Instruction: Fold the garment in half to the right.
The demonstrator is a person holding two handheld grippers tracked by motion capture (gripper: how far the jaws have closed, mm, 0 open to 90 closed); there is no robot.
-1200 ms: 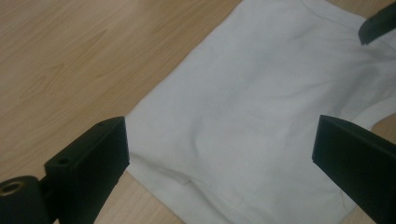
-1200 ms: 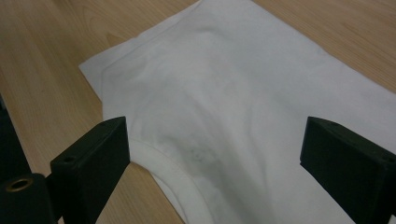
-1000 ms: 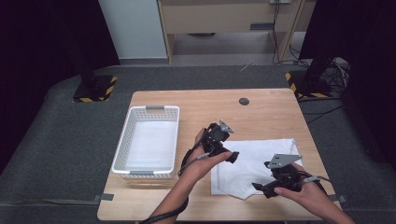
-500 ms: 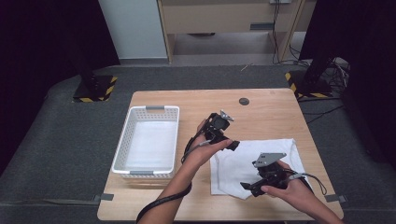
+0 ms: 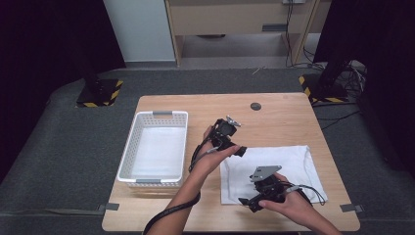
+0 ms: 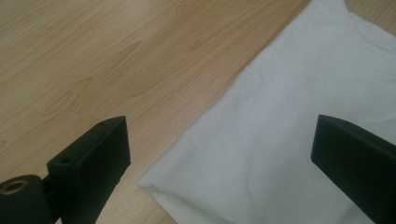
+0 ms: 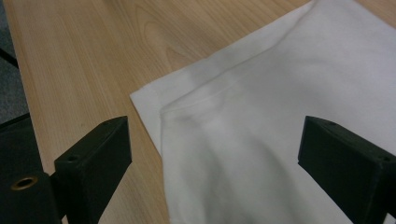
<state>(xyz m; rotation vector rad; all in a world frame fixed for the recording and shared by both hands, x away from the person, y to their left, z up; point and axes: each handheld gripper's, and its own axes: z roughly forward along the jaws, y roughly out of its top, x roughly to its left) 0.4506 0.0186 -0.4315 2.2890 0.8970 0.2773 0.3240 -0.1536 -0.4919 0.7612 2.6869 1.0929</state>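
Your basket [image 5: 154, 149] sits empty on the left of the table [image 5: 274, 117], and the white cloth [image 5: 274, 171] lies flat on the right half, well apart from it.

Your left claw [image 5: 240, 151] hangs open over the cloth's far left corner [image 6: 152, 182], with nothing between the jaws. If you close from here, one jaw may land on bare wood and only nudge the corner away, or pinch a single layer.

Your right claw [image 5: 247, 201] is also open, above the near left corner [image 7: 140, 100]. That corner shows a folded hem, so a shallow bite could catch the top layer alone and let the fold fall open as you lift.

How many layers the cloth has you can't tell, and the right claw's tips are hard to make out in the high view.
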